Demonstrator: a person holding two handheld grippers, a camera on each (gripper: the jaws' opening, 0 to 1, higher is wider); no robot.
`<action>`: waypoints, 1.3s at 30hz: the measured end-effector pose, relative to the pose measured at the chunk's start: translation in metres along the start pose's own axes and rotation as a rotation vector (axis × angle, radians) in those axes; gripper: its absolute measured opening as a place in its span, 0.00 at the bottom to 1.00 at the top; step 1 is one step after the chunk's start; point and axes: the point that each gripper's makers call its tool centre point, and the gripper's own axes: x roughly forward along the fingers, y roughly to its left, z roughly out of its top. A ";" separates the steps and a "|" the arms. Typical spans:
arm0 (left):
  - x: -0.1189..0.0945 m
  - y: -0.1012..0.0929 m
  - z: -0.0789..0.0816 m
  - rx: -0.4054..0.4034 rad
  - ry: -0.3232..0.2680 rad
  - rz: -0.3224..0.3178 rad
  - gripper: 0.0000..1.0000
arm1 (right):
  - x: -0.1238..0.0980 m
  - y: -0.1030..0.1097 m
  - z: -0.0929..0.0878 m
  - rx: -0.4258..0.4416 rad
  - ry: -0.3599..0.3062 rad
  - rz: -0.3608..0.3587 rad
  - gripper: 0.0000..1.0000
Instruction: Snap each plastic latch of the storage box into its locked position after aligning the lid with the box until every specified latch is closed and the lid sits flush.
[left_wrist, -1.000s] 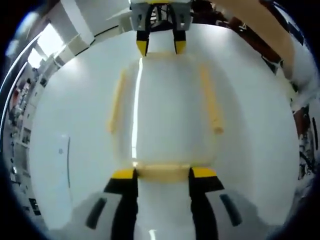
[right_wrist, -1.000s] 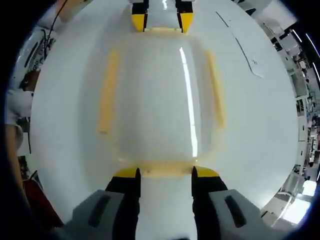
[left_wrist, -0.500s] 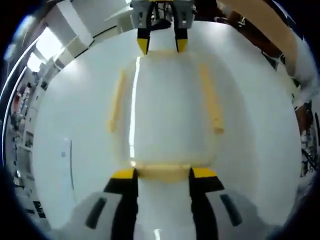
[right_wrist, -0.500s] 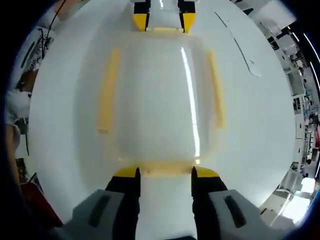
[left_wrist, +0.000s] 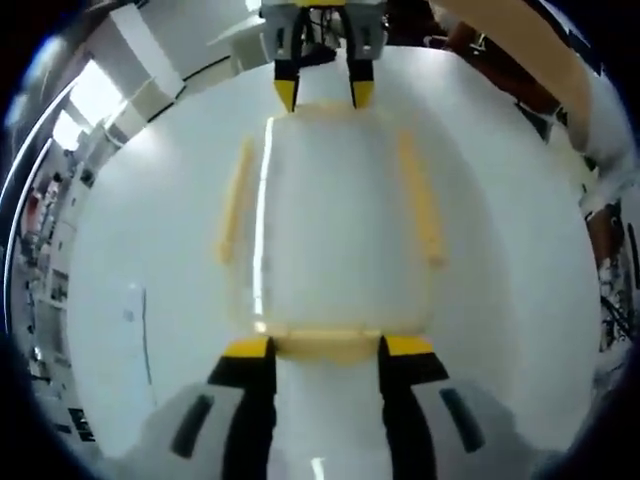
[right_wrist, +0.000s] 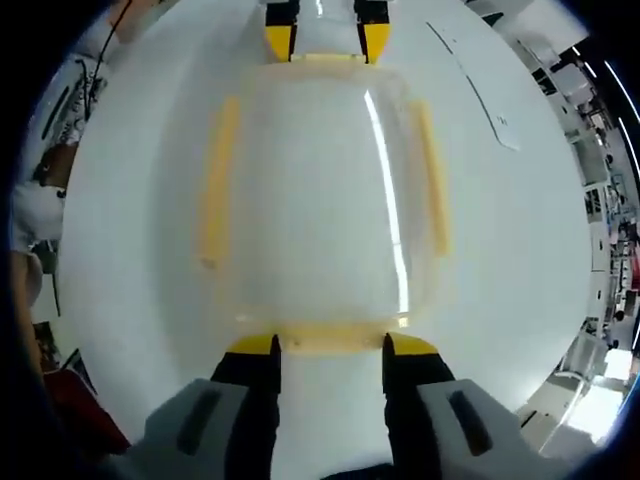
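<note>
A clear plastic storage box (left_wrist: 330, 220) (right_wrist: 320, 200) lies on the white table with its lid on. Long yellow latches (left_wrist: 235, 200) (left_wrist: 420, 200) run along its two sides. My left gripper (left_wrist: 326, 347) stands open at one short end, its yellow-tipped jaws straddling the yellow end latch (left_wrist: 325, 343). The right gripper (right_wrist: 331, 345) stands open at the opposite short end, straddling that end's latch (right_wrist: 330, 338). Each gripper appears at the far end of the box in the other's view: the right gripper (left_wrist: 322, 95) and the left gripper (right_wrist: 326, 40).
The box sits near the middle of a white table (left_wrist: 520, 300) (right_wrist: 520, 250). A pale flat sheet (left_wrist: 135, 320) (right_wrist: 495, 100) lies on the table to one side of the box. A person (right_wrist: 40, 200) stands at the table's edge.
</note>
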 end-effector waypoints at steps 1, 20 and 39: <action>-0.002 0.000 0.001 0.001 -0.003 0.001 0.39 | -0.001 0.000 0.000 0.001 -0.001 -0.002 0.39; -0.056 -0.007 0.008 0.029 -0.018 0.039 0.39 | -0.049 0.010 0.018 0.002 -0.051 -0.039 0.39; -0.132 -0.023 -0.082 -0.066 0.043 0.061 0.39 | -0.072 0.018 0.133 -0.095 -0.138 -0.009 0.39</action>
